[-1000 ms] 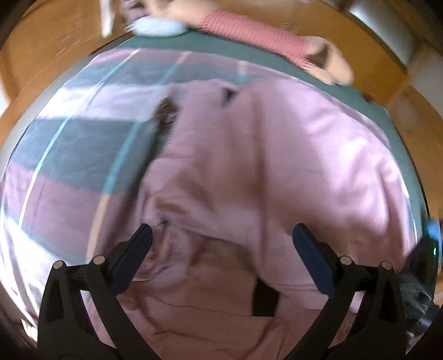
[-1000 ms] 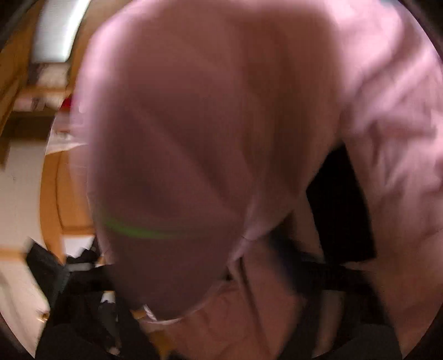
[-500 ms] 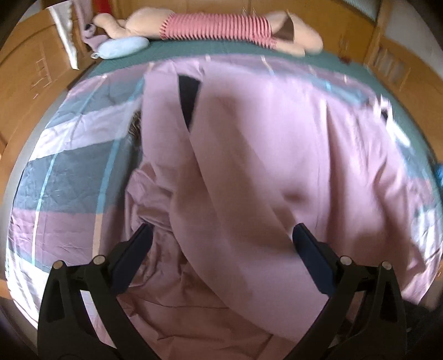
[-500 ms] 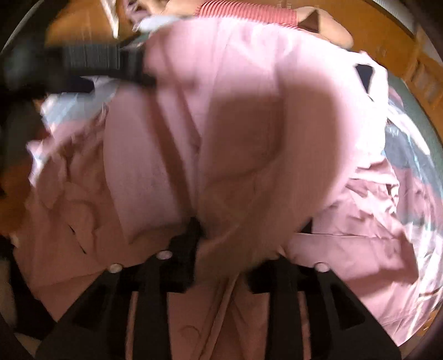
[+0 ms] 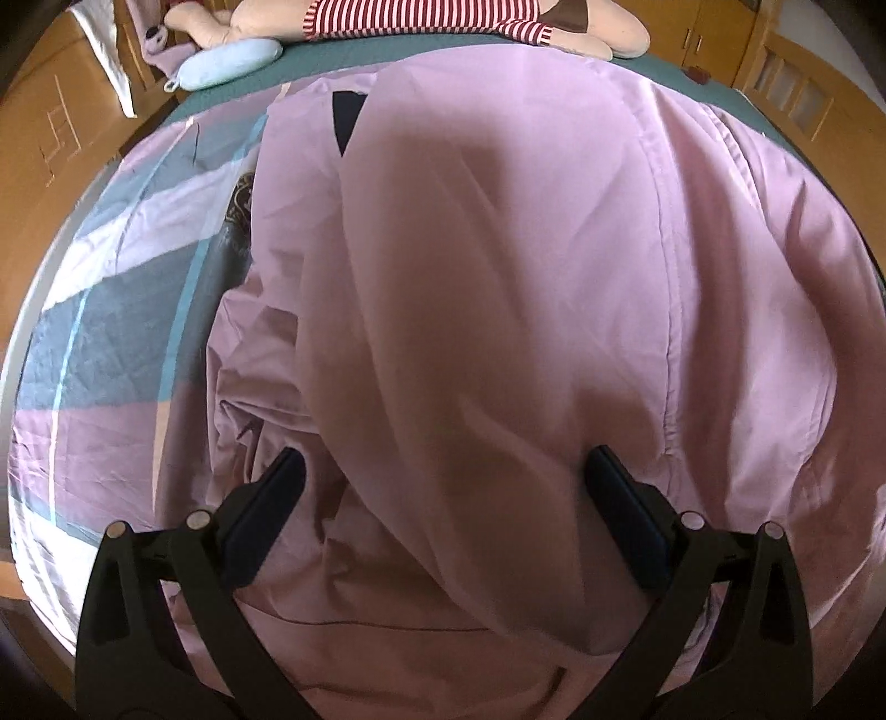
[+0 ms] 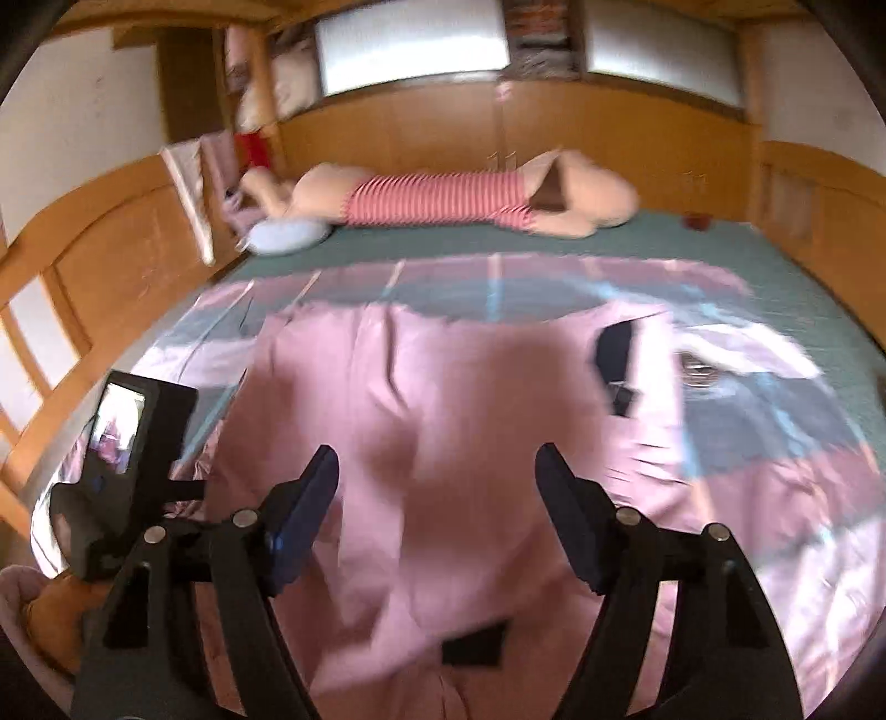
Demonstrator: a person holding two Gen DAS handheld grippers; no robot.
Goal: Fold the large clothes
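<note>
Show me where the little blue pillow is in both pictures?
Left wrist view: blue pillow, top left, at the bed's far edge.
Right wrist view: blue pillow, left of centre, upper half.
Shared landmark: the striped plush toy lies just right of it in both.

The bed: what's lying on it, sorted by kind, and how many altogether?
Pink garment: 1
Striped patchwork sheet under it: 1
Plush toy in a red-striped top: 1
Light blue cushion: 1
Small dark red object at the far edge, too small to identify: 1
Total: 5
</note>
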